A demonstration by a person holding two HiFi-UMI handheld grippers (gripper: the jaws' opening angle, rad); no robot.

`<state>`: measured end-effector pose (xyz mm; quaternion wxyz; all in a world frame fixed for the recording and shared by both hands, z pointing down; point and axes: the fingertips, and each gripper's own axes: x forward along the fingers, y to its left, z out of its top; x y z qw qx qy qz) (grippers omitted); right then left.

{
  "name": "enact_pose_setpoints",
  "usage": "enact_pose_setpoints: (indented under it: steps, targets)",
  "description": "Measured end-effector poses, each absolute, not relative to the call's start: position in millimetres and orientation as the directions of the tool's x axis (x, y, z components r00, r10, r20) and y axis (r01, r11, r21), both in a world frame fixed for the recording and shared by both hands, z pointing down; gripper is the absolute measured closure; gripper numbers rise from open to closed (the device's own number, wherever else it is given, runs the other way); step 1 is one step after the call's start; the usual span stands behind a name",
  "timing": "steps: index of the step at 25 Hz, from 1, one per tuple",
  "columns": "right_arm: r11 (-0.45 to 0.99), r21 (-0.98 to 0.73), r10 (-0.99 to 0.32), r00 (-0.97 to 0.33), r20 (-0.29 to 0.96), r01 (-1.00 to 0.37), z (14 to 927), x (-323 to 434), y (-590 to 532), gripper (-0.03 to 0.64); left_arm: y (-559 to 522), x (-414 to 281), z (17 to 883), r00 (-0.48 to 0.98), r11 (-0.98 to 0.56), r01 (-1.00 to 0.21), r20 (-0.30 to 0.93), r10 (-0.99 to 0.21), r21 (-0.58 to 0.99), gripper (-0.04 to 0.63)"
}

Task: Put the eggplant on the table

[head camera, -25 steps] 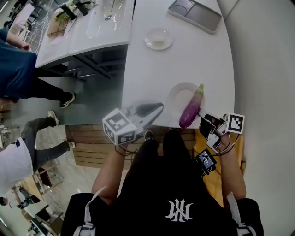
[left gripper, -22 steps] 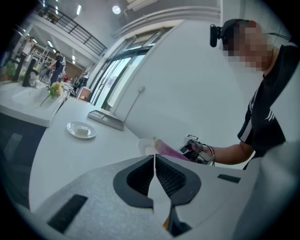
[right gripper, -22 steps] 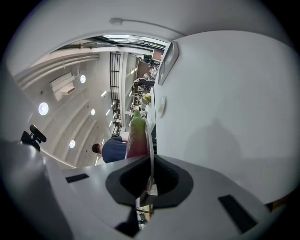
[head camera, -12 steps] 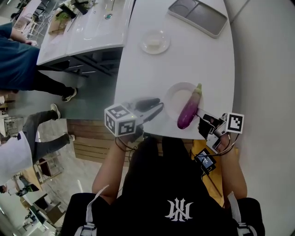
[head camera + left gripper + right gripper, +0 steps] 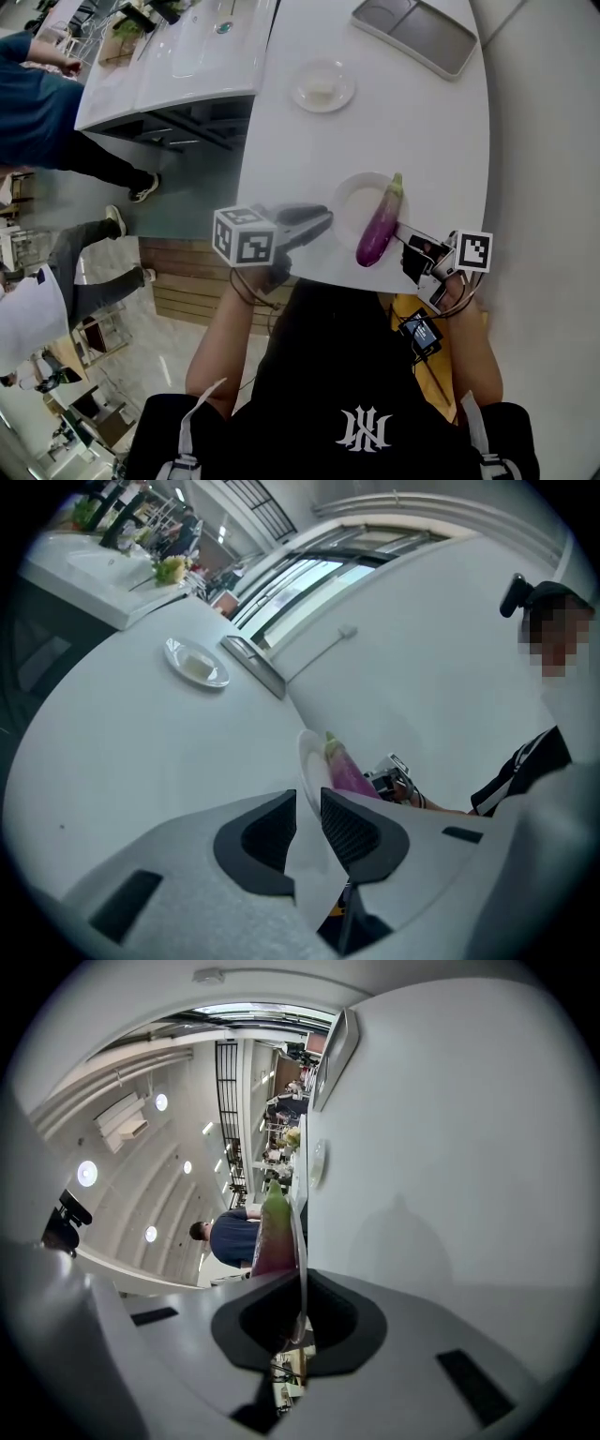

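A purple eggplant (image 5: 378, 229) with a green stem lies on a small white plate (image 5: 354, 197) near the table's front edge. My right gripper (image 5: 413, 246) is shut on the plate's near right rim. The thin rim (image 5: 302, 1232) runs between its jaws (image 5: 305, 1283), with the eggplant (image 5: 274, 1230) just beyond. My left gripper (image 5: 324, 219) lies low at the plate's left side. Its jaws (image 5: 307, 803) stand apart, and the plate's edge (image 5: 306, 766) sits right at the gap, not pressed. The eggplant (image 5: 349, 772) shows behind that edge.
On the white table (image 5: 422, 141) farther back sit a small dish (image 5: 323, 86) and a grey tray (image 5: 417, 33). A white counter with a sink (image 5: 178, 56) stands to the left across a gap. People stand on the floor at the left (image 5: 47, 122).
My left gripper has come down toward the plate's left rim, rolled, and its jaws have parted. The right gripper has stayed clamped on the plate.
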<state>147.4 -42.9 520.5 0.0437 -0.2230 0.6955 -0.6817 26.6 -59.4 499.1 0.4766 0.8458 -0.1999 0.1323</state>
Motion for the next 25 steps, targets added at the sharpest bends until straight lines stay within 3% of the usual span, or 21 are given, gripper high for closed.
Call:
enact_pose_setpoints:
  steps: [6,11,25]
  targets:
    - [-0.032,-0.969,-0.348,-0.906,0.241,-0.245,532.3,130.4,-65.1,0.607,-78.7,23.7,508.4,0.888,-0.506,-0.456,0.416,-0.197,0.733,0.525]
    - [-0.038,-0.967,-0.363,-0.898,0.247,-0.251,525.3,129.1,-68.2,0.607,-85.1,23.5,498.8,0.888,-0.604,-0.457,0.369,-0.273,0.652,0.525]
    - [-0.085,-0.933,-0.315,-0.879,0.358,-0.350,548.4,134.5,-73.8,0.607,-85.4,24.1,527.7,0.870,-0.530,-0.492,0.415,-0.266,0.691,0.525]
